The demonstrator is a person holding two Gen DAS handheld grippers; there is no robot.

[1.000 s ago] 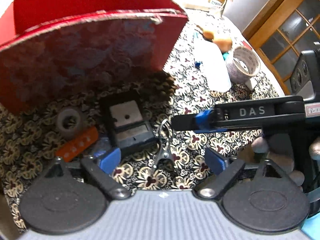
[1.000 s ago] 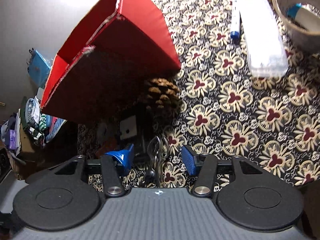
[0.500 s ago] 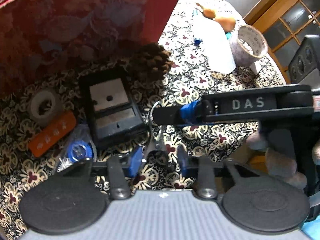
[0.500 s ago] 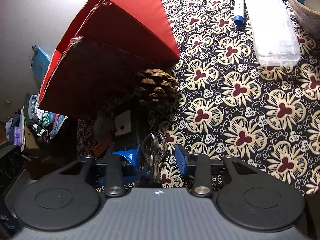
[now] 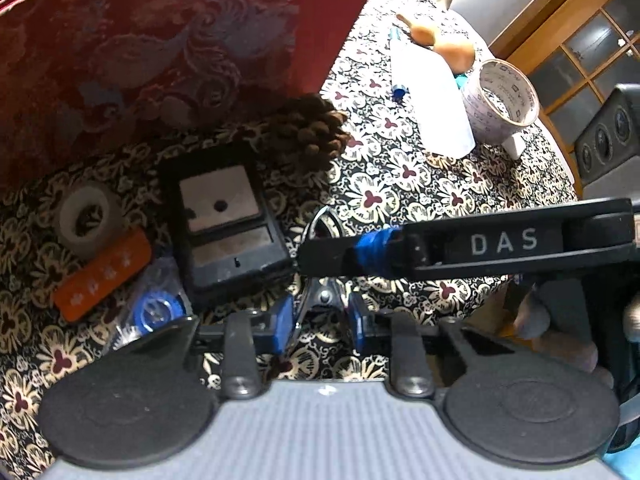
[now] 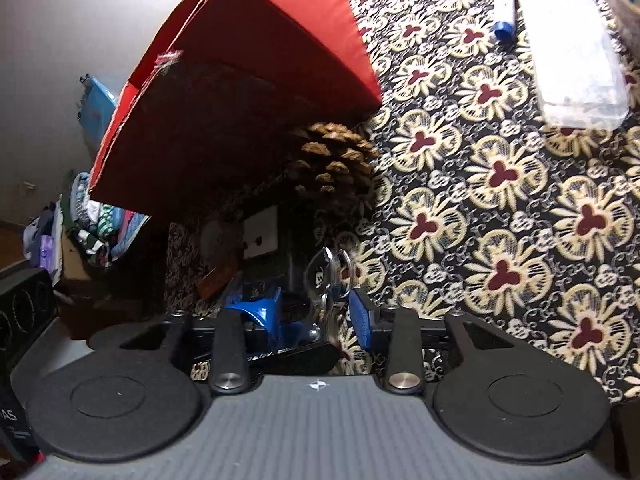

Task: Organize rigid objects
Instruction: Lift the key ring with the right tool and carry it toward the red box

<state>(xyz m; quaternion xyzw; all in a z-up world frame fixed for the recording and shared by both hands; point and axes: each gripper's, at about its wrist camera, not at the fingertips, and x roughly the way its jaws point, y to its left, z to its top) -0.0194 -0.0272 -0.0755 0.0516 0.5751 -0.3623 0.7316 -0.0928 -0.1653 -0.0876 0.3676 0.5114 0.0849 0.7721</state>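
Note:
A metal clip with a ring point(image 5: 320, 296) lies on the patterned tablecloth. My left gripper point(image 5: 318, 322) has both blue pads against its handle end and is shut on it. My right gripper point(image 6: 316, 312) straddles the same clip's ring point(image 6: 334, 268); its jaws are narrowed but a gap shows beside the clip. Its finger point(image 5: 460, 246) crosses the left wrist view above the clip. A pine cone point(image 5: 308, 136), a black box point(image 5: 224, 220), a grey tape roll point(image 5: 86, 218), an orange strip point(image 5: 102, 276) and a blue-disc packet point(image 5: 154, 312) lie by the red box point(image 5: 168, 36).
A clear plastic case point(image 5: 432, 92), a blue-capped marker point(image 5: 400, 90), a large tape roll point(image 5: 500, 96) and a gourd point(image 5: 448, 46) lie at the far right. The red box point(image 6: 248, 92) leans over the items. The table edge is behind it.
My left gripper has closed from wide open onto the clip's handle and moved in. My right gripper has narrowed around the ring end. Both views have come closer to the clip.

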